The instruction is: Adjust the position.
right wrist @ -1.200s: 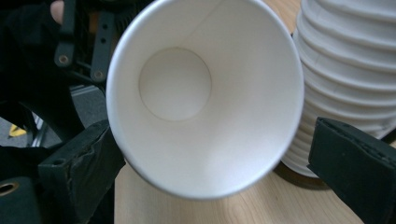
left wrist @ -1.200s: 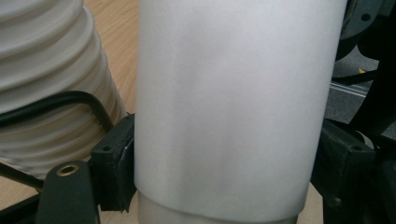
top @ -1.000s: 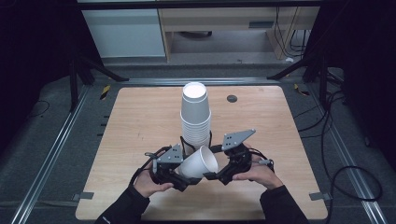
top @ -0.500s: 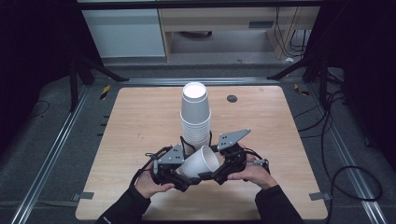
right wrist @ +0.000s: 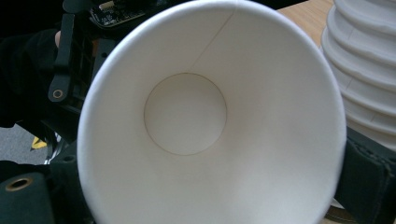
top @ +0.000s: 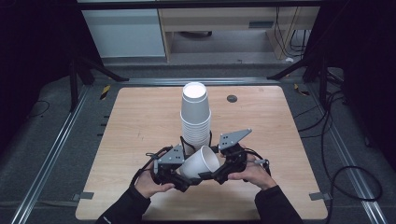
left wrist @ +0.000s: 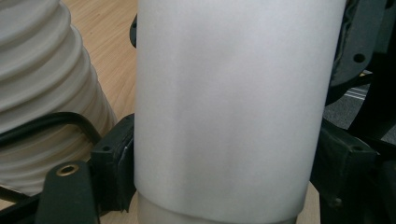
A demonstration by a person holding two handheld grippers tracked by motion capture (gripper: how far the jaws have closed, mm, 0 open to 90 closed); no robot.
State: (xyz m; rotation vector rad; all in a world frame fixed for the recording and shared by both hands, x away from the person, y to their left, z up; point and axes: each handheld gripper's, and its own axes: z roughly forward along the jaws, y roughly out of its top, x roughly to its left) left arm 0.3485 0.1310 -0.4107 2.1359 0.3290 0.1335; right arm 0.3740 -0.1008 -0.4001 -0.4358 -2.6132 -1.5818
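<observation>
A single white paper cup (top: 201, 161) lies on its side between the two grippers, low over the table's front. My left gripper (top: 184, 179) is shut on the cup's wall (left wrist: 229, 93), with a black jaw on each side of it. My right gripper (top: 215, 173) faces the cup's open mouth (right wrist: 187, 112). Its jaws have just been closing and now press the rim from both sides. A tall stack of upside-down white cups (top: 195, 116) stands just behind the grippers and shows beside the held cup as ribbed rims (left wrist: 42, 93) (right wrist: 369, 70).
The wooden table (top: 140, 121) has bare room left and right of the stack. A small black disc (top: 232, 98) lies near its far edge. Metal rails (top: 56, 154) run along both sides, and cables (top: 345, 177) trail on the floor at right.
</observation>
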